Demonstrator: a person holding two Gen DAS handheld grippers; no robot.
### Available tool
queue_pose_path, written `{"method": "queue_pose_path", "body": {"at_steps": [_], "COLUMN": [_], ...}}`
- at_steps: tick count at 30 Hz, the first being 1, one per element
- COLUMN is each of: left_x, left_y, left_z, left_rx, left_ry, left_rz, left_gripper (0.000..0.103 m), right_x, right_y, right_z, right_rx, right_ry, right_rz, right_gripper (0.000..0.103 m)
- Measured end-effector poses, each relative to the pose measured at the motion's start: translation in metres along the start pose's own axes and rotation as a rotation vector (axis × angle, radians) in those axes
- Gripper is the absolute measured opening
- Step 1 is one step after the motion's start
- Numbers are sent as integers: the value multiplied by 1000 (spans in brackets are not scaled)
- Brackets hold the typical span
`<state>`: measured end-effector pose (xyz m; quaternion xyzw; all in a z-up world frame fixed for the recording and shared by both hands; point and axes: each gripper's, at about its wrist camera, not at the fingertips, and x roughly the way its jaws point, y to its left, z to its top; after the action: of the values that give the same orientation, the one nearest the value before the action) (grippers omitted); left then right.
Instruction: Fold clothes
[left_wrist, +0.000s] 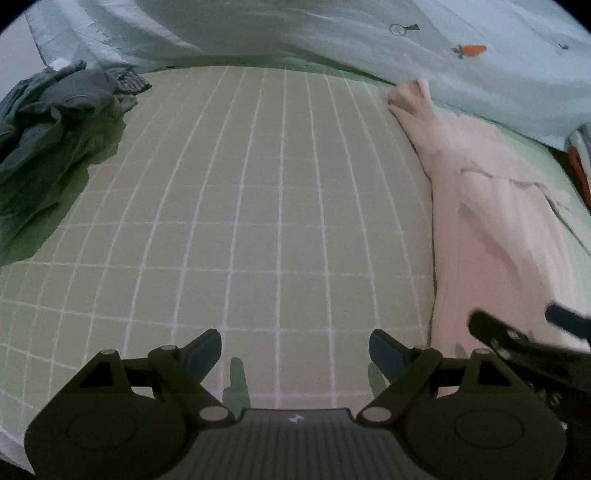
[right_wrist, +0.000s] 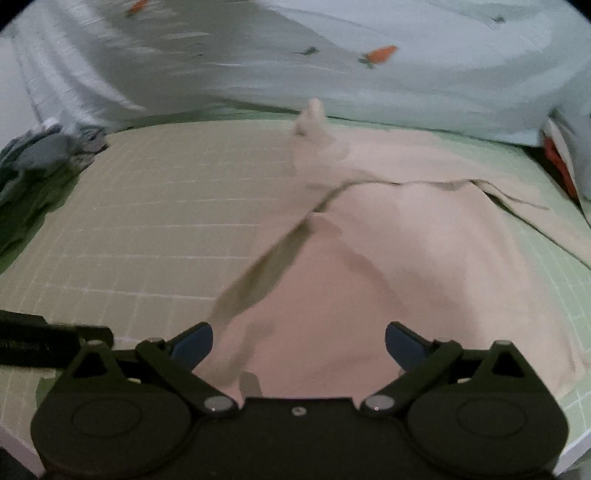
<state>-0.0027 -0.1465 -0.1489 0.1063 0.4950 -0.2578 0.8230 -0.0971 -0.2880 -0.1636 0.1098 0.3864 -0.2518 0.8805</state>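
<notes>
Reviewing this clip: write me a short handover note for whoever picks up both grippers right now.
Left gripper: open, holding nothing, over bare grid mat.
Right gripper: open, holding nothing, over the near part of the pink garment.
Pink garment lies on the right side of the mat, partly doubled over with a flap edge across it, still wrinkled; how far folded I cannot tell.
Grey clothes pile sits crumpled at the far left, not yet folded.
A carrot-print sheet runs along the back.
Left: finish and smooth the pink garment, then fold the grey pile.
</notes>
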Motion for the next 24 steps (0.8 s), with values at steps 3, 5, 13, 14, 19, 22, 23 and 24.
{"method": "queue_pose_path", "body": {"at_steps": [3, 5, 13, 14, 19, 22, 23, 24], "left_x": [-2, -3, -8, -9, -8, -7, -7, -7], "left_y": [8, 13, 24, 24, 20, 12, 7, 1], "left_z": [-7, -10, -14, -14, -10, -7, -5, -4], "left_rx": [2, 2, -19, -22, -29, -22, -16, -9], "left_ry": [8, 11, 2, 0, -6, -9, -10, -12], "left_rz": [7, 17, 32, 32, 33, 24, 19, 14], "left_gripper": [88, 88, 88, 88, 88, 88, 88, 88], "right_x": [3, 6, 21, 22, 21, 10, 3, -5], "right_y": [17, 25, 42, 41, 24, 2, -8, -19], "right_z": [-3, -5, -11, -11, -10, -6, -4, -2], "right_rx": [-23, -28, -73, -76, -47, 20, 43, 64], "right_ry": [17, 34, 96, 102, 94, 58, 40, 16], "right_rz": [8, 22, 55, 52, 94, 122, 123, 119], "right_gripper": [95, 91, 64, 53, 5, 5, 5, 5]}}
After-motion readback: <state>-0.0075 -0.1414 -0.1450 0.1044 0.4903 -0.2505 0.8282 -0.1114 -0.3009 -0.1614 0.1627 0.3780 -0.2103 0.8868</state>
